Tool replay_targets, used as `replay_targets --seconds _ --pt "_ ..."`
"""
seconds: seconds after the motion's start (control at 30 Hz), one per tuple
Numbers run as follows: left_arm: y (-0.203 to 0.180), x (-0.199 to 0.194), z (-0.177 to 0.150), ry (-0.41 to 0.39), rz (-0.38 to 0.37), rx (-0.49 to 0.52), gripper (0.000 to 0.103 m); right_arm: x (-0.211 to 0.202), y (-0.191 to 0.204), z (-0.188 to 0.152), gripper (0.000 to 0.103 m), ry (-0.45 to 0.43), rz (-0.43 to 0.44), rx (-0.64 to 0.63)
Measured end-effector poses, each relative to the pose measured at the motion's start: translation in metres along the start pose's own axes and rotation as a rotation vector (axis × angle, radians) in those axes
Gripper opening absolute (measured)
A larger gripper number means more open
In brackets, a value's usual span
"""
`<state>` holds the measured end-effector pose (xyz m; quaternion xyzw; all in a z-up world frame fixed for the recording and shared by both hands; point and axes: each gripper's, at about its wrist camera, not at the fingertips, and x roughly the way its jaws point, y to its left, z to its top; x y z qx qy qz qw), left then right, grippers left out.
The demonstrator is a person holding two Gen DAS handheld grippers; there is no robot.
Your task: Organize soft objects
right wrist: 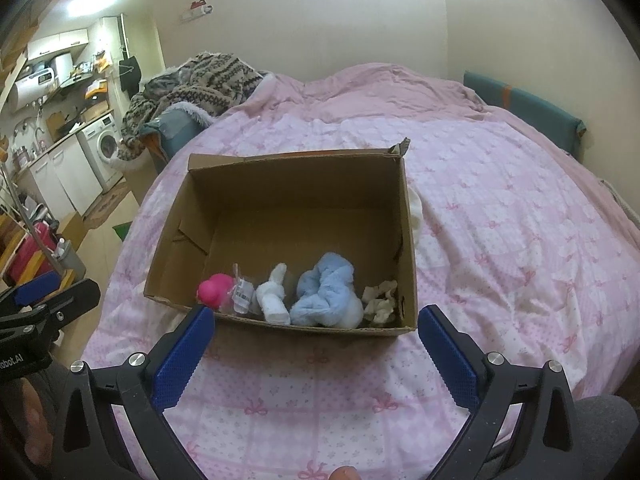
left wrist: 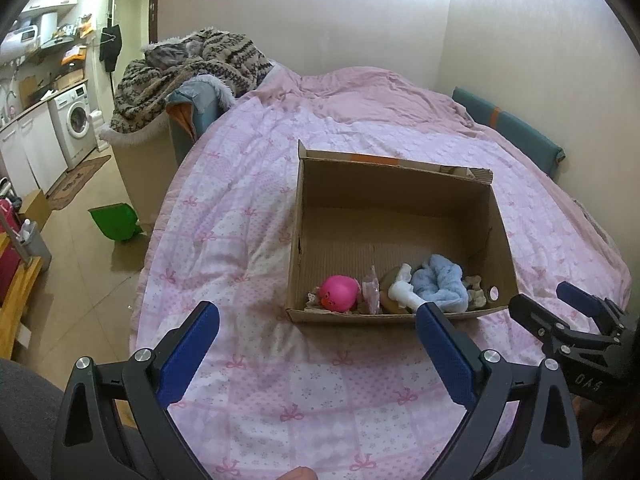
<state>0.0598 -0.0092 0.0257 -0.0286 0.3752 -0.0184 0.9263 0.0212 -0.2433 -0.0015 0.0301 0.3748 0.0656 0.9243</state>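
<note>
- Pink quilted bed (left wrist: 280, 184) fills the left wrist view, with a cardboard box (left wrist: 396, 204) sitting on it. Pink toy (left wrist: 339, 293), white plush (left wrist: 404, 292) and blue plush (left wrist: 440, 284) are bunched along the near wall inside. Left gripper (left wrist: 318, 312) hovers short of the box, jaws spread wide, nothing between them.
- Right wrist view: same box (right wrist: 296, 184), and the right gripper (right wrist: 316, 316) is also wide apart and empty, near the front edge. Something white (right wrist: 416, 212) peeks out beside the box's right wall, so I'd guess that's next. It needs reaching around the side.
</note>
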Motion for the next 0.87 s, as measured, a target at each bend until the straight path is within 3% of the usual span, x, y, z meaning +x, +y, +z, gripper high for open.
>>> replay_targets --seconds 0.87 --pt "-0.0021 -0.0029 0.0006 -0.011 0.012 -0.008 0.098 -0.001 0.0002 0.0006 0.103 0.0 0.003 0.005"
